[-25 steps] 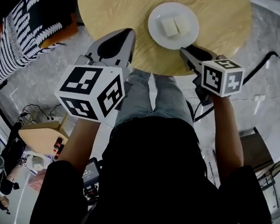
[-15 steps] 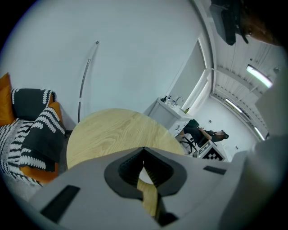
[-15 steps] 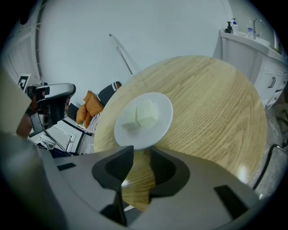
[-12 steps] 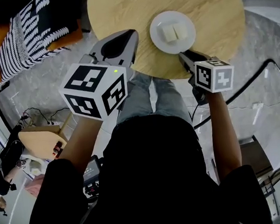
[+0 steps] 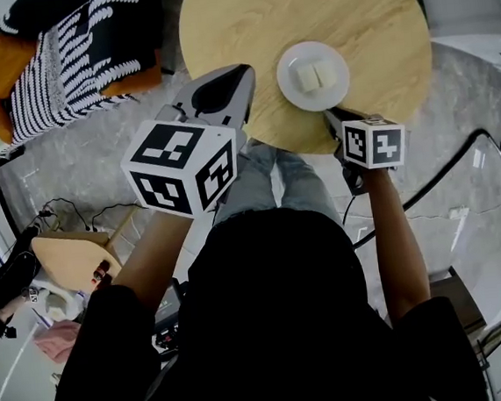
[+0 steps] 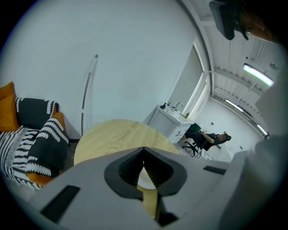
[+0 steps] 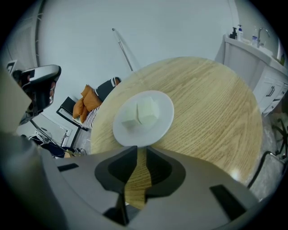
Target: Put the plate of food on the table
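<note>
Evidently the plate (image 5: 312, 75) is already set flat on the tabletop (image 5: 241, 11), just ahead of the right tongs (image 7: 141, 152) and near the edge closest to them. Two pale blocks of food (image 7: 143, 111) are laid side by side at its middle. This placement is judged to be the end of the task: the load is carried by the wood, so no grip is needed.

The right tongs are pointed steeply down towards the plate's near rim and are kept apart from it. Their jaws have just been closing. A narrow slit is left between them, and only bare wood grain is seen through it, so nothing is grasped.

The left tongs (image 5: 242, 71) are held well apart from the plate, which lies ahead of them. Their tips appear to be clenched together on nothing, though this is hard to confirm in the wide-angle view.
</note>
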A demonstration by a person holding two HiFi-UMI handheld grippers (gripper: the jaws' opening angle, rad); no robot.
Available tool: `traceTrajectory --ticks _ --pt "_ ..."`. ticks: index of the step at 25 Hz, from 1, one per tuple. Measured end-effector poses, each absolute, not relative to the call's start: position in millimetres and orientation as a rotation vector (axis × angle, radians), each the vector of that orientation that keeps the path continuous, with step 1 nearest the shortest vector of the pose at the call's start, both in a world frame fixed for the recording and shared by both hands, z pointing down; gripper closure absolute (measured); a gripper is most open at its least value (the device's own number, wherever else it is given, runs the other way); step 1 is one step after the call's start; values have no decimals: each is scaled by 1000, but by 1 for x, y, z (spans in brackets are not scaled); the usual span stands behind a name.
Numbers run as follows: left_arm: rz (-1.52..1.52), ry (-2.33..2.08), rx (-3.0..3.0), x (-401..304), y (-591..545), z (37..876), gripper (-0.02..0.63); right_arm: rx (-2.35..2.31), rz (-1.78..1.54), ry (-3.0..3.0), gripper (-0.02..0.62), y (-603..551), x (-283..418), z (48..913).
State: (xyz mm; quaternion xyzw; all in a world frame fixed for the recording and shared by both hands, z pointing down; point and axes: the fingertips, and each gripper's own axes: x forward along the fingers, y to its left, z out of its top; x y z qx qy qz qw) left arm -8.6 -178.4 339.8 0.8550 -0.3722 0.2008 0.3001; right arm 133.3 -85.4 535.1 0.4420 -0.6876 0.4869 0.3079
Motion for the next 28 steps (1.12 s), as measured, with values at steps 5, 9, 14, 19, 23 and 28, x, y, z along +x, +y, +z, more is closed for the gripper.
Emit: traceTrajectory --ticks 5,9,14,19,23,28 --pt "504 -1024 2293 -13 -179 320 601 1173 1200 -1764 588 -82 138 540" --pt "491 -1058 2302 -22 -179 309 601 1165 1187 -1758 588 -82 138 542" --pt "483 -1101 2322 -34 -182 292 601 1143 1102 -1746 588 -85 138 541" --pt "459 -1139 2344 -45 -185 274 600 1114 1058 -1742 588 -77 132 534" --pt "438 -1151 2355 -50 -186 263 600 1108 1050 -1807 588 -74 120 514" --pt "403 -1145 2395 -50 -187 247 601 1155 967 -1946 588 -96 107 462"
